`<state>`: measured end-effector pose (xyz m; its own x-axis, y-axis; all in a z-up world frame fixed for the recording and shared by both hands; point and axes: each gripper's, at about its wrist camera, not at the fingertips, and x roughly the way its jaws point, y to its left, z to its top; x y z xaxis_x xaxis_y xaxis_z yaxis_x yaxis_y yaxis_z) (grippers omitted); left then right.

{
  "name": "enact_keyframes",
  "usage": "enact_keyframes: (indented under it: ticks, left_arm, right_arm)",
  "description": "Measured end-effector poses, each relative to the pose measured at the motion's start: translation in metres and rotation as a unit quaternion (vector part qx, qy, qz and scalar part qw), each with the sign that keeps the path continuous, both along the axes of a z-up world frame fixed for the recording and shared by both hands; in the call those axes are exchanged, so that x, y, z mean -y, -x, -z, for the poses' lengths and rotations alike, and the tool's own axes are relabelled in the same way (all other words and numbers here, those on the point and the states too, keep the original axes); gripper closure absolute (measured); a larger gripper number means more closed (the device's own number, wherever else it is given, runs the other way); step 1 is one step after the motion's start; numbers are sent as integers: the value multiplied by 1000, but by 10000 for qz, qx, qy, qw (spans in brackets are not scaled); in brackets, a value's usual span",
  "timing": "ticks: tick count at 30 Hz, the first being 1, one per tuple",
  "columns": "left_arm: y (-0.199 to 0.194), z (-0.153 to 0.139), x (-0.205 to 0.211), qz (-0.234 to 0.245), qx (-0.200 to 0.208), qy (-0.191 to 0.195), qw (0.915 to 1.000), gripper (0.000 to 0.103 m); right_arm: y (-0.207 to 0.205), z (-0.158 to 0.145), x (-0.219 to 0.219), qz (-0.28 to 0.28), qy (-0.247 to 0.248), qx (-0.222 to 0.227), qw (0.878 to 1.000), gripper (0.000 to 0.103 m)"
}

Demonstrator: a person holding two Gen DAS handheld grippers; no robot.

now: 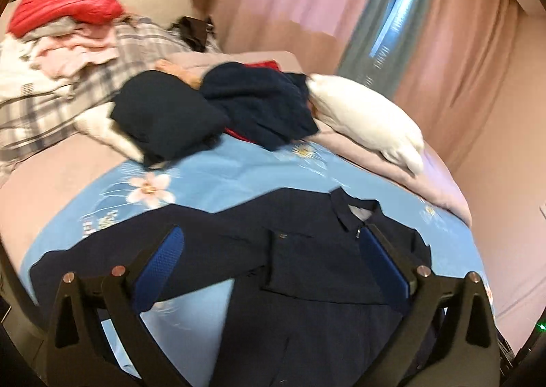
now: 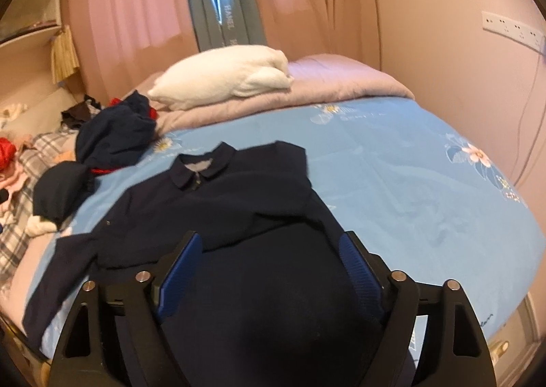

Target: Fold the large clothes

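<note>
Shirt (image 2: 218, 202): navy, collared, spread flat on blue floral sheet (image 2: 409, 182) of bed
Left gripper (image 1: 269, 247): jaws wide apart above shirt, empty
Right gripper (image 2: 269, 250): spread wide over shirt's lower part, nothing pinched

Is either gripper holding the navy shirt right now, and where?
No. The left gripper and right gripper both stand open above the navy shirt, gripping nothing.

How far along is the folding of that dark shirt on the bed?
Partly done, by the look of it. The navy shirt lies collar-up on the blue sheet, and one sleeve seems already folded across the chest. Both the left gripper and right gripper are open, holding nothing. The other sleeve still trails out, and the body remains to fold. A crumpled dark pile waits behind.
</note>
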<state>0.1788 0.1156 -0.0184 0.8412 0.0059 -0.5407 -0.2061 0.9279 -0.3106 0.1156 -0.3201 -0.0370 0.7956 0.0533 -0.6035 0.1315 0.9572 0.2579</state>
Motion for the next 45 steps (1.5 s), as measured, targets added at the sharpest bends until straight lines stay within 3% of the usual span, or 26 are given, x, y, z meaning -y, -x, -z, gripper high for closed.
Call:
enact_keyframes:
  ticks: [4, 7, 15, 24, 29, 35, 45]
  left_arm:
    - [23, 11, -26, -668, -33, -86, 9977, 0]
    - [36, 31, -48, -1155, -298, -152, 9927, 0]
    - [65, 78, -111, -2011, -837, 267, 9756, 0]
    - [95, 132, -171, -2660, -1326, 912, 9504, 0]
    - [119, 162, -198, -3172, -1417, 1228, 9297, 1]
    - [134, 187, -212, -3166, -1429, 1779, 9207, 1]
    - [129, 195, -211, -2936, -1440, 1968, 9243, 1]
  right_arm:
    - [4, -7, -8, -159, -23, 181, 9997, 8]
    - [5, -10, -15, -328, -102, 355, 9988, 3]
    - [-6, -7, -43, -661, -234, 338, 9970, 3]
    - [-10, -8, -85, -1089, 228, 235, 9935, 3]
    - [-18, -5, -104, -1380, 277, 117, 9900, 3]
    - [-25, -4, -122, -1572, 203, -51, 9873, 3]
    - [-19, -9, -143, -1708, 415, 0, 9844, 3]
